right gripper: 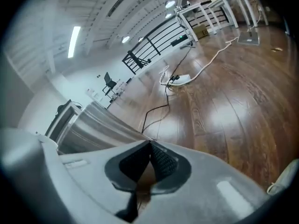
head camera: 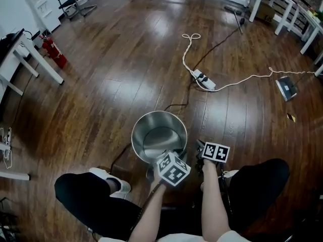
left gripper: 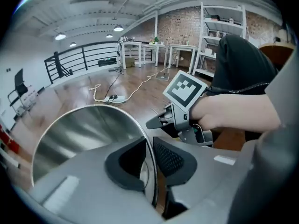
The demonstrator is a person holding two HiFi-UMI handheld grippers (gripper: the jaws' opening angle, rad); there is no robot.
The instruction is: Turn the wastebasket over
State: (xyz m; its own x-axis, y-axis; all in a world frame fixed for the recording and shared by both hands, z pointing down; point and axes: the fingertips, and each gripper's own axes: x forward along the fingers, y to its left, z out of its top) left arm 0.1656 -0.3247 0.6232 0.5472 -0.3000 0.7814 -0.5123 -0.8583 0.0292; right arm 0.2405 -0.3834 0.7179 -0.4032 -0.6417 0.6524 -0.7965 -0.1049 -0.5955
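A shiny steel wastebasket (head camera: 135, 135) stands upright on the wooden floor, its open mouth facing up, just in front of the person's knees. My left gripper (head camera: 164, 156) is shut on the near side of its rim. In the left gripper view the thin rim (left gripper: 150, 148) runs between the two pads of that gripper (left gripper: 150, 143), and the basket's inside (left gripper: 79, 134) fills the left. My right gripper (head camera: 201, 146) hovers just right of the basket, shut with nothing between its jaws. In the right gripper view this gripper (right gripper: 150, 147) has the basket's outer wall (right gripper: 93, 125) at its left.
A white power strip (head camera: 204, 79) with white and black cables lies on the floor beyond the basket. A red fire extinguisher (head camera: 54, 52) and white table legs stand at the left. More white tables are at the back right. The person's legs flank both grippers.
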